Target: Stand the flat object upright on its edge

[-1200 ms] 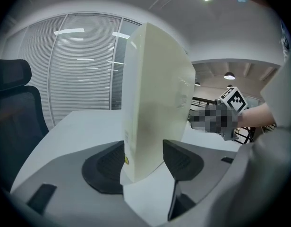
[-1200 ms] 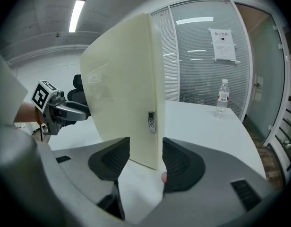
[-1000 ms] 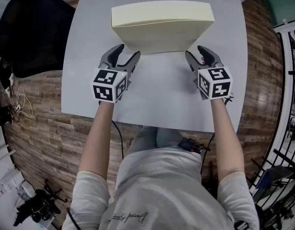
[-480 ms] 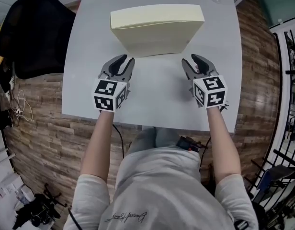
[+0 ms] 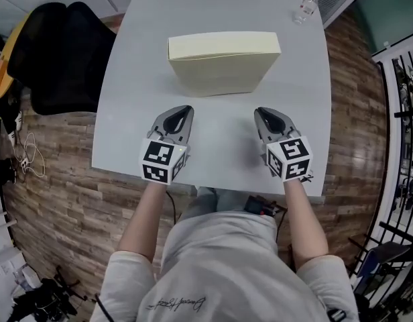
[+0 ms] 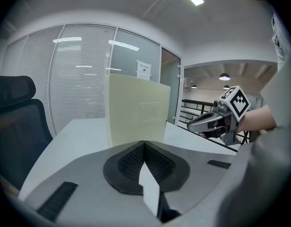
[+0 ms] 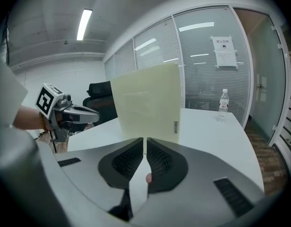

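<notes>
The flat cream box (image 5: 223,62) stands upright on its long edge in the middle of the grey table (image 5: 139,59), untouched. My left gripper (image 5: 182,109) sits well short of it, near the table's front edge, shut and empty. My right gripper (image 5: 263,111) is level with it on the right; its jaws are closing to a sliver with nothing between them. The left gripper view shows the left gripper's (image 6: 144,143) pads pressed together, with the box (image 6: 136,110) beyond. In the right gripper view the box (image 7: 148,103) rises behind the right gripper's (image 7: 145,140) nearly meeting pads.
A clear water bottle (image 5: 304,7) stands at the table's far right corner, also seen as the bottle (image 7: 223,105) in the right gripper view. A black office chair with dark bags (image 5: 55,52) is beside the table's left edge. Wooden floor surrounds the table.
Both grippers have drawn back from the box's lower corners toward the table's front edge, and their jaws have closed. The box stays upright on its own.
</notes>
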`<state>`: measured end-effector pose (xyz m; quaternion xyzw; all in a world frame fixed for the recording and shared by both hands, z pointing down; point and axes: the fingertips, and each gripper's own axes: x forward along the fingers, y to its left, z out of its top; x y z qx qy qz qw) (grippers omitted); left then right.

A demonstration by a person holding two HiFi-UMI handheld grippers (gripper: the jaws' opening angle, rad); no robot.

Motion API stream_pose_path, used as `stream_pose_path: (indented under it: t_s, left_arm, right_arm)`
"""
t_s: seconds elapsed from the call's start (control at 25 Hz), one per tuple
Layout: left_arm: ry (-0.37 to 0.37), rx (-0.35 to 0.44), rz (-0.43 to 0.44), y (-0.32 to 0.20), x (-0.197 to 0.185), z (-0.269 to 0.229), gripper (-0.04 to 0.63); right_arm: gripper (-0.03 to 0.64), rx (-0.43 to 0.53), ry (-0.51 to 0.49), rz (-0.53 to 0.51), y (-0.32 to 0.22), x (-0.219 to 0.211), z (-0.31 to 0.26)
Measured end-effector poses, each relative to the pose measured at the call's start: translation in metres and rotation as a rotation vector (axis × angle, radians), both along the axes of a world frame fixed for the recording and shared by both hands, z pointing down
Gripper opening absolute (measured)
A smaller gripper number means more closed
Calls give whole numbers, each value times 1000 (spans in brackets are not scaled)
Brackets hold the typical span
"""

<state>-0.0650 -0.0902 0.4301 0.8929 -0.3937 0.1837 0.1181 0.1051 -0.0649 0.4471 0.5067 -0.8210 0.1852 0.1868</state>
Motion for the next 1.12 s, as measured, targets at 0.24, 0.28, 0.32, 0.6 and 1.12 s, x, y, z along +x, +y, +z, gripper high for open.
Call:
stream_pose_path:
  t_s: [0.24,0.28,0.32,0.6,1.12]
  left_arm:
    - [21,-3,-8,20,-3,-12,11]
    - [27,-7,-9,22,-4,-13,11]
    - [32,-10,-8,24,-3,-14,11]
    - [27,-21,17,54,-1,-20,11]
    - [23,16,38,62,0,-29,11]
  right_arm:
    - [25,-1,-31,-12,14,-11,-14]
    - [25,-3,-36,-14,15,-13,-15]
    - [25,-7,-44,-17,17,-15,-16]
    - [25,-54,-78,-40,43,-28,-7]
    - [25,-39,-55,-36,48,-26,-24]
